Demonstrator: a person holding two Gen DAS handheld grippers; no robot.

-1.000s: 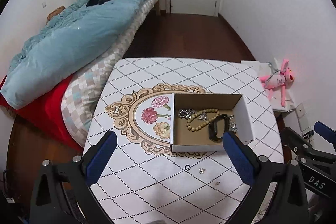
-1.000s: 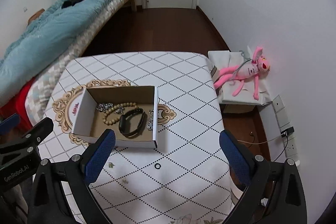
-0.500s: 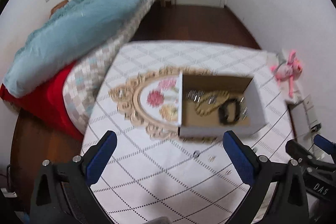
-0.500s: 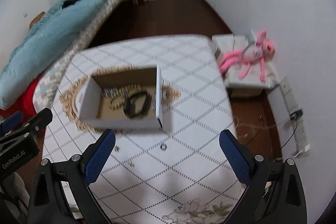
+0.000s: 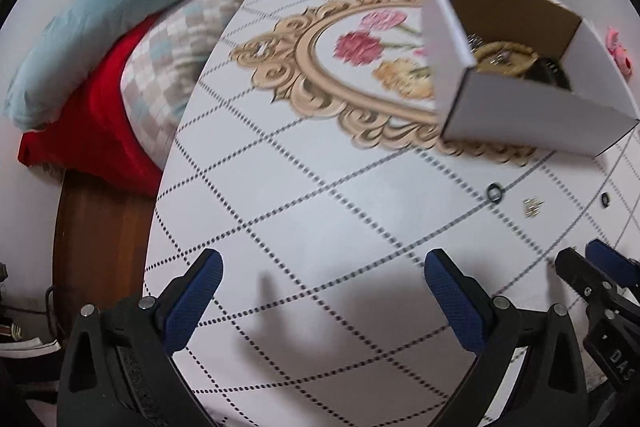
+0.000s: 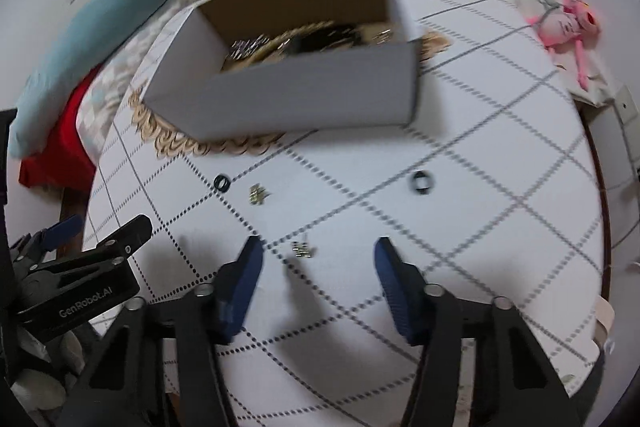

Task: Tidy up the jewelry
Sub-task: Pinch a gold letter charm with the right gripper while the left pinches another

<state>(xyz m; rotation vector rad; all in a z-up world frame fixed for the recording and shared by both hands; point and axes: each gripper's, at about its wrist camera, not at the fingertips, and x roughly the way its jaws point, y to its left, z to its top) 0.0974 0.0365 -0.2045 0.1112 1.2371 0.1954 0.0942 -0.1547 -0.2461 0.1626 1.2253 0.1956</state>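
Two rings point(image 6: 221, 183) lie on open table point(image 6: 500, 187) beside box point(image 6: 296, 107).

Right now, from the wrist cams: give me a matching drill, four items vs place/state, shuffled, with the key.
Column 1:
1. cardboard box
2. small silver earring
3. pink plush toy
4. left gripper

Column 2:
A. off the table, beside its right edge
B. open, nothing between its pads
C. on the gold floral medallion, holding beads and a black band
D. on the cloth just ahead of the right gripper

Pairs: 1-C, 2-D, 3-A, 4-B
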